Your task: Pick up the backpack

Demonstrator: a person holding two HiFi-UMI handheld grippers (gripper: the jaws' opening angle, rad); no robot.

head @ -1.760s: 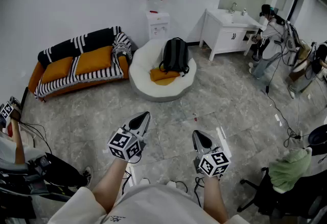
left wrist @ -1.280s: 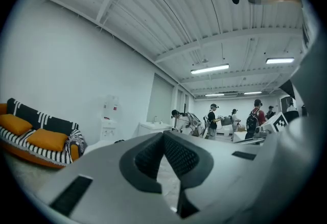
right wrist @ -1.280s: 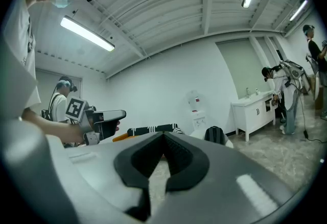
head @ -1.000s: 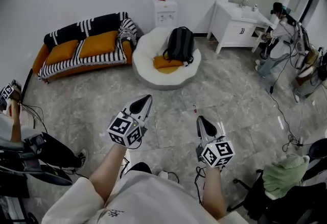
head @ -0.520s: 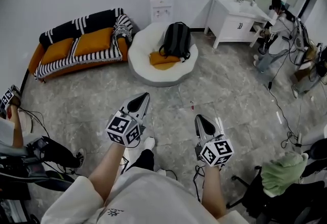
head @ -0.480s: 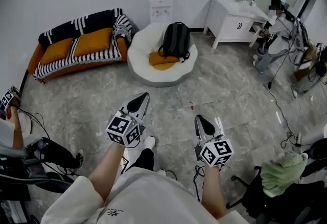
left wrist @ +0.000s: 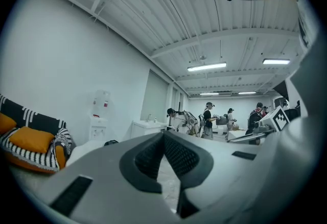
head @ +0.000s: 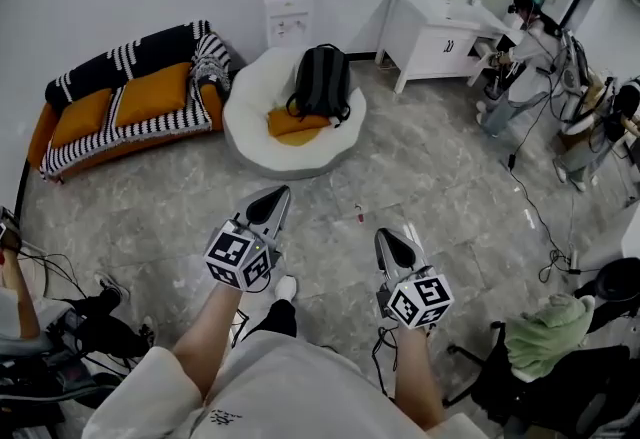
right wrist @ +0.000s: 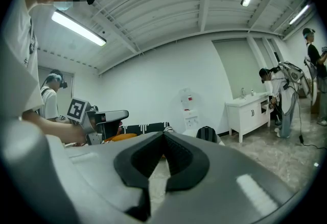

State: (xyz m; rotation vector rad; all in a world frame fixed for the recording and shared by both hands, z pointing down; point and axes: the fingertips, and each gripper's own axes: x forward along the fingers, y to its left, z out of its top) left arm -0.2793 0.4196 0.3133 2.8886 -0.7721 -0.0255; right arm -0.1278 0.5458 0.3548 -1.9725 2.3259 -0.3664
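Head view first: the backpack [head: 322, 82] sits on the round white floor cushion [head: 250, 117], toward that cushion's far right edge, with an orange pillow [head: 293, 124] tucked at its base. It's black and stands upright, long axis running bottom to top, top end tipped back toward the wall. Strap loops hang off both lower sides; whether the front or the back panel faces us, I can't tell.

Both tools are well short of it. The left gripper [head: 279, 193] and the right gripper [head: 386, 236] are held out low over the stone floor, both aimed at the cushion, and the bag lies ahead of them, between their two lines and a touch closer to the left one's. The left tip is the nearer of the two.

Left gripper view: pads [left wrist: 153, 154] pressed together, nothing between them. Right gripper view: same story, jaws closed on nothing, and the bag shows small just right of the tips.

So this looks like the walk-in. Both sets of jaws need to open before any grab, and the top end looks the likely target.
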